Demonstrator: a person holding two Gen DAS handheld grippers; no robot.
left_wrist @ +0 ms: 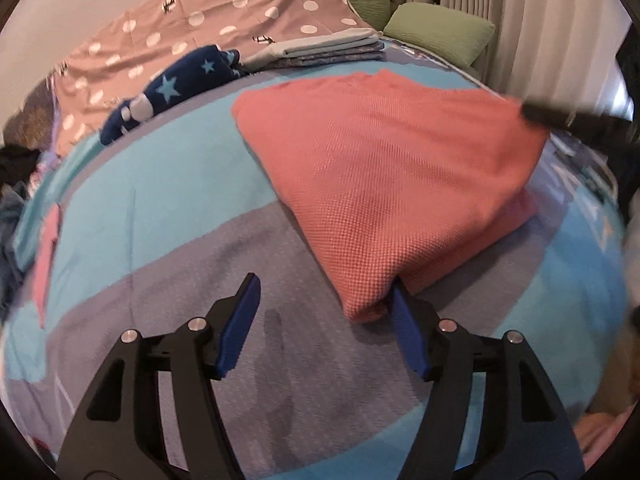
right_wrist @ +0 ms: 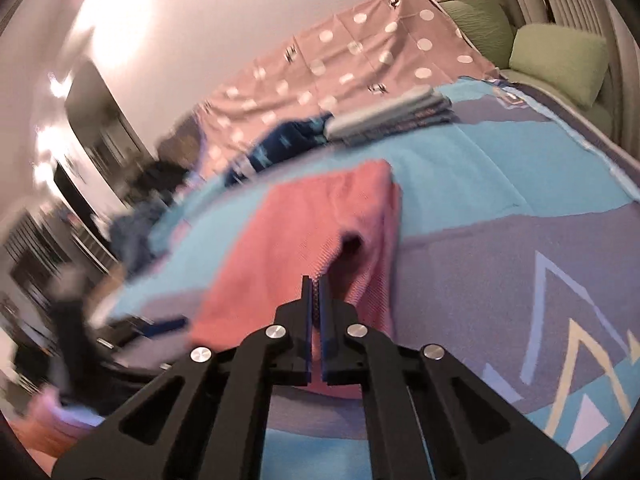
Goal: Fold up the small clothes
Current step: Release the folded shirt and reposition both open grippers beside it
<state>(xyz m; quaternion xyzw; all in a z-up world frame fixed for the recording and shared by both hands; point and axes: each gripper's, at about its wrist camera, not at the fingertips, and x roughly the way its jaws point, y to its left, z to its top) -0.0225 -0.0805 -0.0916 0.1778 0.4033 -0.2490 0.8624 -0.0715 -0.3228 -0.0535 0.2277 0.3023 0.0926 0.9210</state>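
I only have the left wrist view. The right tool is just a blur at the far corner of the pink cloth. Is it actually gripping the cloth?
Observer: Yes. In the right wrist view the right tool is shut, with an edge of the pink cloth pinched between its pads.
Operator: Does the cloth lie flat at that tool?
Observer: No. It humps up at the tips, and a dark hollow gapes under the top layer just beyond them.
Operator: What is on that tool's right?
Observer: The bedspread, printed there with triangle outlines.
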